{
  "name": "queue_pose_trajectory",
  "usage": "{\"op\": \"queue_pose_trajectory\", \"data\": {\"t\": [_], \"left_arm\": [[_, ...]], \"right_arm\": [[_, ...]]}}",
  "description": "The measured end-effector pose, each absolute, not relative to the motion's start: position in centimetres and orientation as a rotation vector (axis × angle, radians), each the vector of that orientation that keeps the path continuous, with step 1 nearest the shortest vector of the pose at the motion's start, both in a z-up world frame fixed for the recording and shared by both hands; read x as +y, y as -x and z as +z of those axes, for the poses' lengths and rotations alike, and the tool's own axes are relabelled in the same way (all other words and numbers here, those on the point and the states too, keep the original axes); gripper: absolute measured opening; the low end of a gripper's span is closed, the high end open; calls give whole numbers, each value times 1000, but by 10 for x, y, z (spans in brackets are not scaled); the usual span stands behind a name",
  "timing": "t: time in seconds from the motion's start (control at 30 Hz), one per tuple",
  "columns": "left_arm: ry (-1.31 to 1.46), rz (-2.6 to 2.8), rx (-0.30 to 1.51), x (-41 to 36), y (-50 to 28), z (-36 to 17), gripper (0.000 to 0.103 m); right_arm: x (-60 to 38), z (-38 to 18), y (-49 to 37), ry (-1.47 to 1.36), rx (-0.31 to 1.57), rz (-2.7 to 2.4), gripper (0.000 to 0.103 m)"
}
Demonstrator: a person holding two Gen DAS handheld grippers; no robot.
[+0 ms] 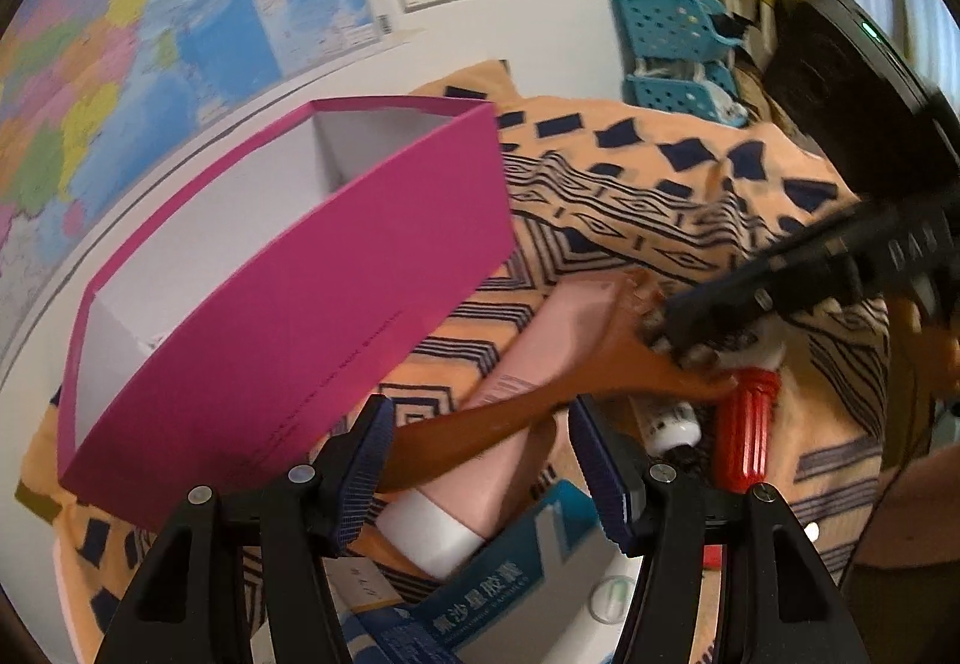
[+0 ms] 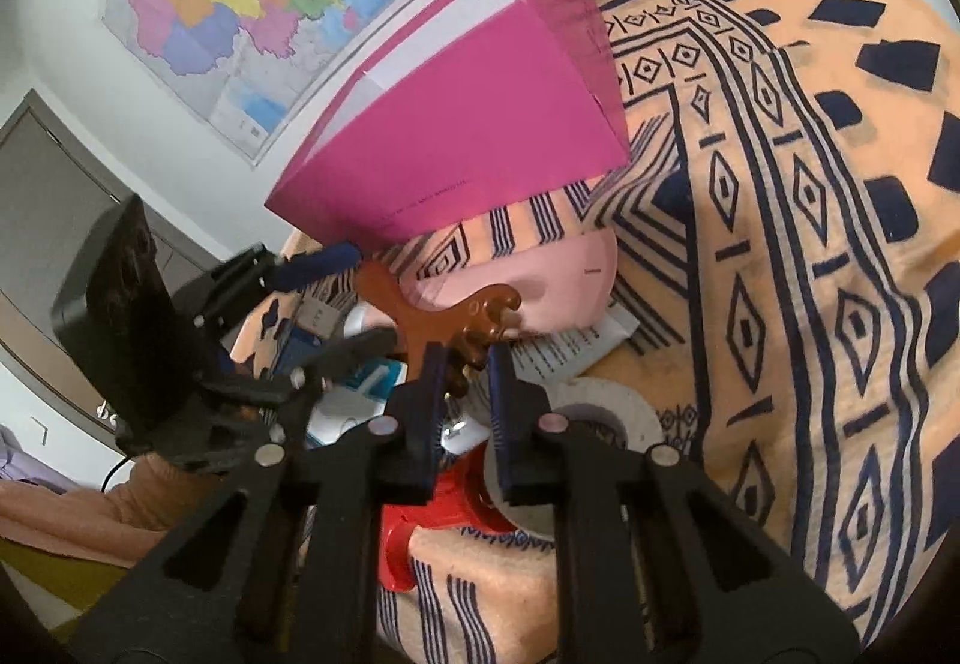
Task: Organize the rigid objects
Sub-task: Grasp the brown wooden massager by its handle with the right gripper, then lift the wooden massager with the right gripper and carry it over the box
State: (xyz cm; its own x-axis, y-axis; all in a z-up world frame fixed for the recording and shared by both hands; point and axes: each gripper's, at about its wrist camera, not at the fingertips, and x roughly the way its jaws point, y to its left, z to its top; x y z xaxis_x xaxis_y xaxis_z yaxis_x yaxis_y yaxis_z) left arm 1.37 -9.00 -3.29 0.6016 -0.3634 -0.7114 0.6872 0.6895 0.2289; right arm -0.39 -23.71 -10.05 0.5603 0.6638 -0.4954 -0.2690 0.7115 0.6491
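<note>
A magenta box (image 1: 288,298) with a white inside, a brown comb (image 2: 456,322), a pale pink tube (image 1: 528,364), a red screwdriver handle (image 1: 747,424), and an orange cloth (image 2: 780,244) with navy diamonds and stripes.

The right hand-held gripper (image 2: 467,364) is angled downward, its jaws drawn close together with the pads (image 2: 433,382) pressed on something brown. The left hand-held gripper (image 1: 483,448) is tilted downward, its jaws held partly apart.

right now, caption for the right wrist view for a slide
Right gripper shut on a brown wooden tool beside the magenta box.
</note>
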Motion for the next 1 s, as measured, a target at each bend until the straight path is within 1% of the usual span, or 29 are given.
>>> {"op": "queue_pose_trajectory", "data": {"t": [0.13,0.2,0.37,0.5,0.67,0.73,0.8,0.87,1.0], "left_arm": [[-562,-666,667,-97,-9,-35,62],[-602,-659,648,-104,-6,-37,62],[-625,-672,639,-115,-8,-38,62],[-599,-676,638,-117,-13,-35,56],[-533,-672,672,-109,-22,-35,55],[-506,-673,683,-106,-24,-35,55],[-489,-667,692,-104,-27,-35,55],[-477,-661,701,-103,-29,-36,55],[-457,-662,719,-102,-31,-38,55]], "right_arm": [[-239,-98,-1,-579,793,605,16],[-239,-96,-3,-586,790,620,10],[-235,-90,-12,-591,789,644,10],[-233,-91,-18,-604,788,666,10],[-236,-95,-25,-625,791,665,12],[-235,-97,-28,-611,795,656,14],[-233,-100,-33,-610,804,660,25],[-229,-101,-39,-601,808,663,31],[-220,-106,-51,-608,820,676,32]]}}
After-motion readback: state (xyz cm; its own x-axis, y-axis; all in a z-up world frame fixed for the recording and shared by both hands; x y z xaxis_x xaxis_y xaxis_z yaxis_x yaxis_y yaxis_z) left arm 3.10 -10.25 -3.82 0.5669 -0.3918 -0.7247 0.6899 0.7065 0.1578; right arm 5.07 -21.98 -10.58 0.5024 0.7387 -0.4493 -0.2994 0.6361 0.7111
